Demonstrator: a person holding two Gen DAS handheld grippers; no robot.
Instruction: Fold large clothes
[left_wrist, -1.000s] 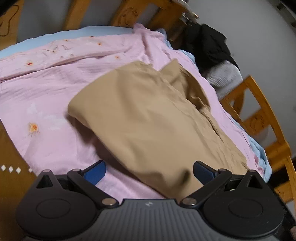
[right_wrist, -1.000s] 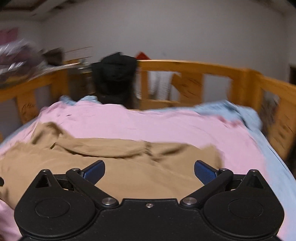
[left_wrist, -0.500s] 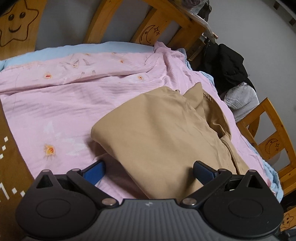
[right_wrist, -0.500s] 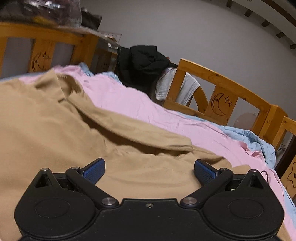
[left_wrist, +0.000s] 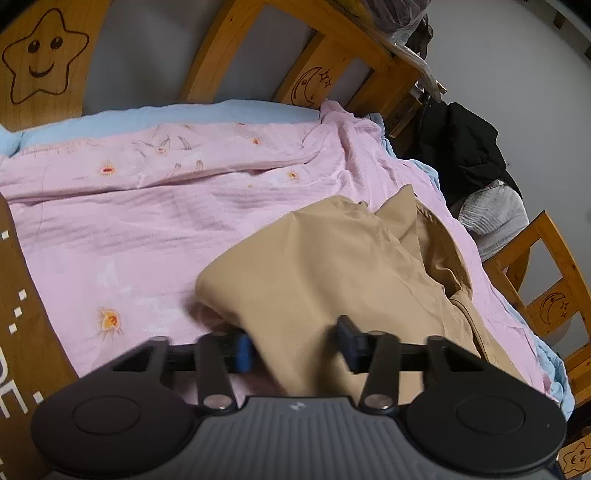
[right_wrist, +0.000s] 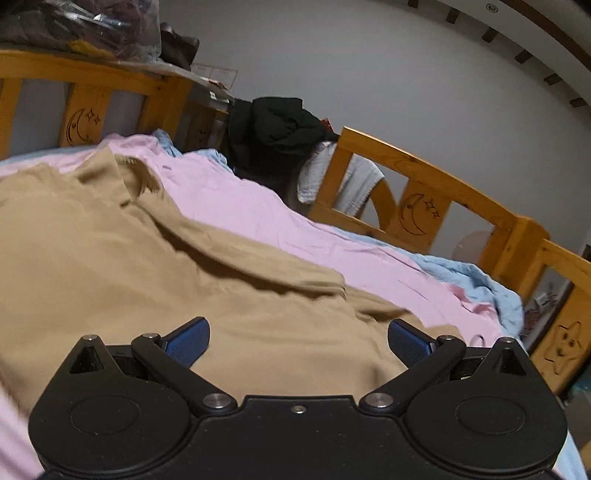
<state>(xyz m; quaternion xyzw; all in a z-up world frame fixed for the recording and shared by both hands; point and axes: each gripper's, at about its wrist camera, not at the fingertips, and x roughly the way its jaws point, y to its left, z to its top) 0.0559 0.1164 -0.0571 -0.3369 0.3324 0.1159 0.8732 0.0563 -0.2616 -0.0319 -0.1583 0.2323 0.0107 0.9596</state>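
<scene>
A tan garment (left_wrist: 332, 266) lies partly folded on a pink bedcover (left_wrist: 129, 229). In the left wrist view my left gripper (left_wrist: 295, 350) has its jaws partly closed around the garment's near edge, with cloth between the blue pads; the pads look blurred. In the right wrist view the same tan garment (right_wrist: 147, 277) spreads below my right gripper (right_wrist: 299, 339), which is open and empty just above the cloth, its blue pads wide apart.
A wooden bed frame (left_wrist: 332, 55) with star and moon carvings rings the bed. Dark clothes (left_wrist: 461, 147) and a grey-white cloth (left_wrist: 495, 210) hang on the side rail (right_wrist: 424, 177). A light blue sheet (right_wrist: 472, 277) shows at the edges.
My left gripper's jaws have closed in from wide open onto the garment's near edge. The garment's folded corner has shifted right in the left view. My right gripper stays open over the cloth.
</scene>
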